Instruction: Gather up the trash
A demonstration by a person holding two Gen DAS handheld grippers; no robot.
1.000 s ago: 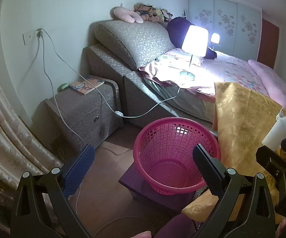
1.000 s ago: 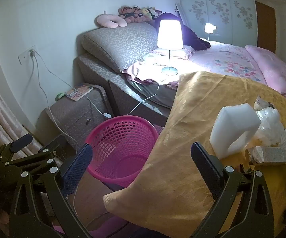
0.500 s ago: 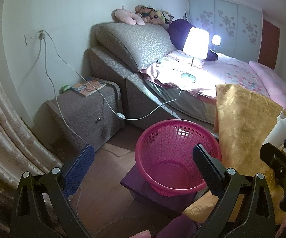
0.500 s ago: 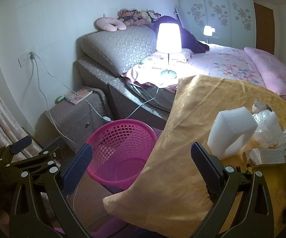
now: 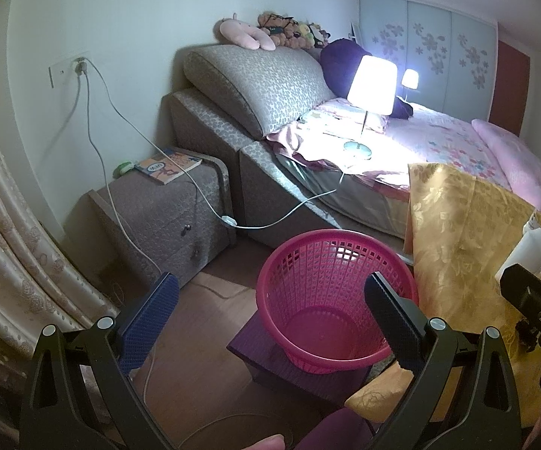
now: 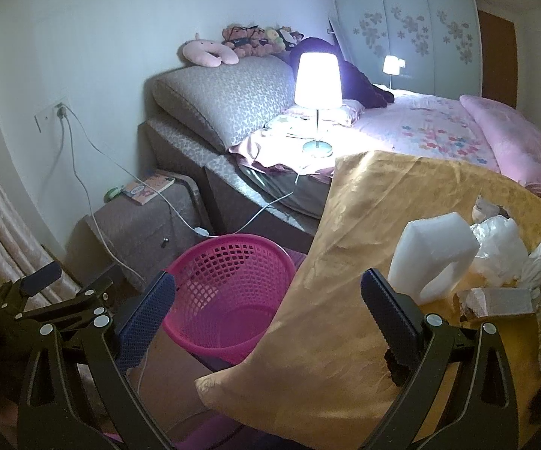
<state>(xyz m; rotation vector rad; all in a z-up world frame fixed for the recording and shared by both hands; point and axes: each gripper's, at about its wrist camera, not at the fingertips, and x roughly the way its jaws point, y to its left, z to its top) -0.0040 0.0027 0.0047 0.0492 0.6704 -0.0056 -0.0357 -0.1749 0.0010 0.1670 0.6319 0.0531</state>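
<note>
A pink mesh basket [image 5: 330,300] stands empty on a dark purple stool [image 5: 270,360] beside the bed; it also shows in the right wrist view [image 6: 229,292]. Trash lies on a gold cloth [image 6: 345,300]: a white foam block [image 6: 432,258], crumpled clear plastic [image 6: 503,247] and a small grey box [image 6: 499,300]. My left gripper [image 5: 270,303] is open and empty, near the basket. My right gripper [image 6: 266,303] is open and empty, short of the foam block.
A grey nightstand [image 5: 165,217] with a book [image 5: 169,165] stands left of the bed. White cables [image 5: 210,206] run from a wall socket to a lit lamp [image 5: 371,86] on the bed. A curtain [image 5: 4,255] hangs at left.
Both grippers have drifted slightly; the left view has tilted so the basket sits a little lower and the scene shifts right. Both stay open and empty.
</note>
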